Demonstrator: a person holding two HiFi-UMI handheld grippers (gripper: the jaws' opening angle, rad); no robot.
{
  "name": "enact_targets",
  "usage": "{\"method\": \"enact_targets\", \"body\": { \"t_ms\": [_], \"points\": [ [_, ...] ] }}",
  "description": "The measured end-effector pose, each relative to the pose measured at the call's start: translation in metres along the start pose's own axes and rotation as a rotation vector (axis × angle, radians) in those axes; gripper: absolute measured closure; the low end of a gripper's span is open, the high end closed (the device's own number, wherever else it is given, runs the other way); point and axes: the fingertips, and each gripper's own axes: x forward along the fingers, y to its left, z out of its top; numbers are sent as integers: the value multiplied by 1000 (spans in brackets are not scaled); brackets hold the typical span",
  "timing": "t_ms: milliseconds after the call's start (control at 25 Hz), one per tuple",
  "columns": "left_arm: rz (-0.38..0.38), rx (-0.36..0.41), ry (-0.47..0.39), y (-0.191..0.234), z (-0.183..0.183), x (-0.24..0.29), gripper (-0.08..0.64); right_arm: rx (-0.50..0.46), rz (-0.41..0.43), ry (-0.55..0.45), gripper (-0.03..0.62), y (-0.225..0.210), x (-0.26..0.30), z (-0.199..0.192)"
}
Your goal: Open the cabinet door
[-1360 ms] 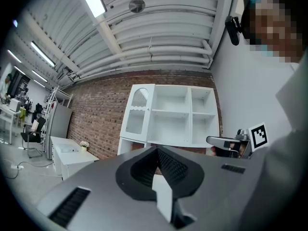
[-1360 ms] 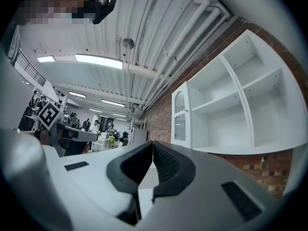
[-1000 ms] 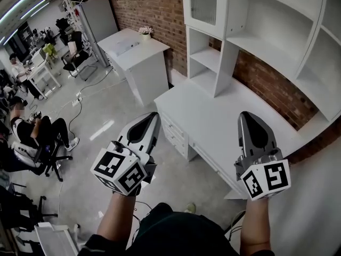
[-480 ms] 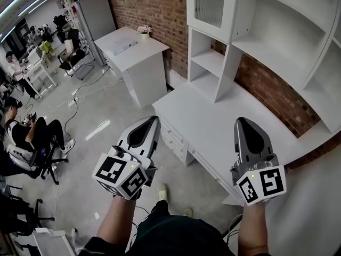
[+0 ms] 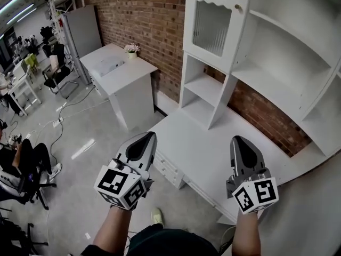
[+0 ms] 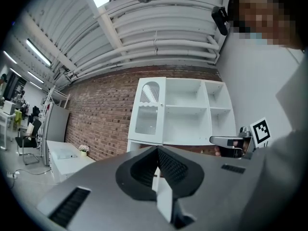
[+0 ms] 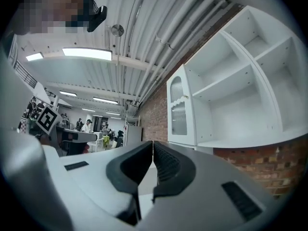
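The white cabinet door (image 5: 212, 28) with ribbed glass panes stands closed at the top left of a white shelf unit (image 5: 287, 47); a small knob (image 5: 238, 7) sits near its right edge. Both grippers hang level in front of the white desk (image 5: 213, 143) under that unit, well short of the door. My left gripper (image 5: 151, 134) is shut with nothing in it, at the desk's left end. My right gripper (image 5: 237, 138) is shut and empty over the desk's front. The left gripper view shows the door (image 6: 148, 112) ahead, beyond the shut left gripper (image 6: 156, 149). The right gripper view has the door (image 7: 178, 112) above the closed right gripper (image 7: 153, 142).
Desk drawers (image 5: 169, 169) face the floor below my left gripper. A second white table (image 5: 114, 68) with a small flower pot (image 5: 131, 49) stands against the brick wall (image 5: 144, 15) to the left. Seated people and office chairs (image 5: 21, 161) are at the far left.
Both grippers and the head view have moved forward toward the desk and shelf unit. The cabinet door and its knob have come fully into view. Both pairs of jaws stay shut.
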Motion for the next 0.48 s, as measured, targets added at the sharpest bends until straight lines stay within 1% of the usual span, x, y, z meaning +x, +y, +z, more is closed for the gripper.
{"method": "enact_targets", "body": {
  "t_ms": [280, 480],
  "points": [
    [-71, -13, 8, 54, 1, 40, 554, -1, -90, 10, 588, -5, 57, -5],
    [-117, -21, 12, 84, 1, 62, 554, -21, -152, 18, 586, -8, 85, -5]
  ]
}}
